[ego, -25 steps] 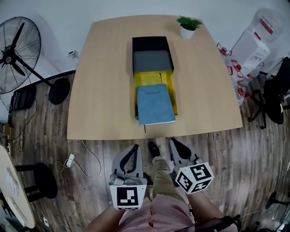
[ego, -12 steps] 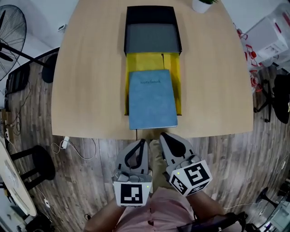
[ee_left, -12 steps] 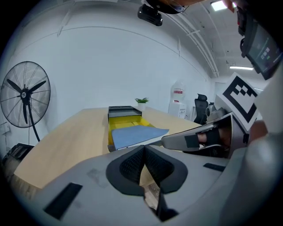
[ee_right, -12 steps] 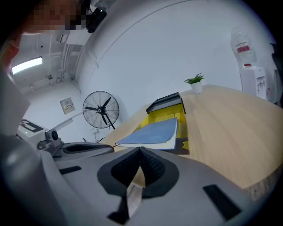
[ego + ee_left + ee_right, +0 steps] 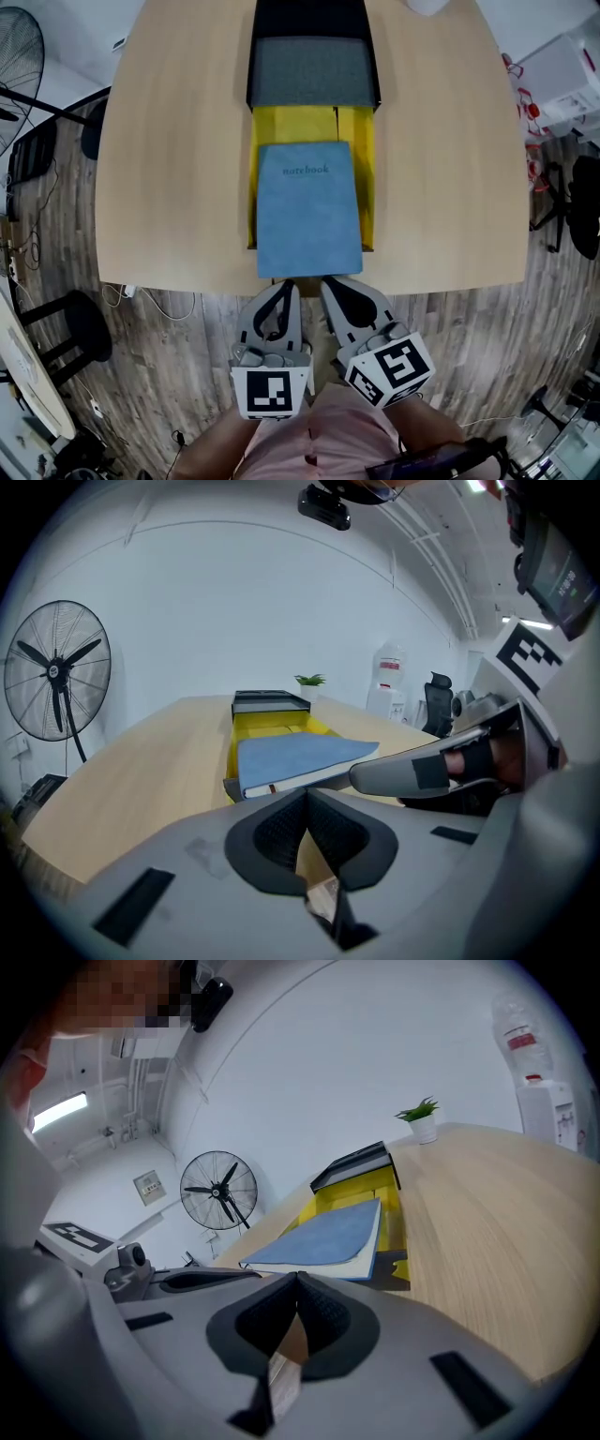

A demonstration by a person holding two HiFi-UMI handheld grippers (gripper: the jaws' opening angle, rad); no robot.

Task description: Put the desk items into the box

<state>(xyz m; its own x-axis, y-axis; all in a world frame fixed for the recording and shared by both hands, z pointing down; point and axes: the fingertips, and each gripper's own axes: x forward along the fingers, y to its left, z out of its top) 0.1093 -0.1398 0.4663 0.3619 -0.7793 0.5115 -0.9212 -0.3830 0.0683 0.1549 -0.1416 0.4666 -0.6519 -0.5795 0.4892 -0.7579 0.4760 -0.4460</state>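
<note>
2 hand-held grippers hang just short of the near edge of a wooden table (image 5: 169, 169). The left gripper (image 5: 286, 285) and the right gripper (image 5: 327, 281) sit side by side, each with its jaws pressed together on nothing. Directly ahead of both tips lies a blue notebook (image 5: 308, 206), its near end poking past the table edge towards them. It rests on a yellow folder (image 5: 309, 124). Farther ahead stands the open black box (image 5: 309, 17), a grey item (image 5: 314, 70) inside. The notebook looks light and fairly stiff, though it may flop open if pinched by 1 cover alone. Its overhanging near end seems the best hold, jaws closing across the full thickness.
</note>
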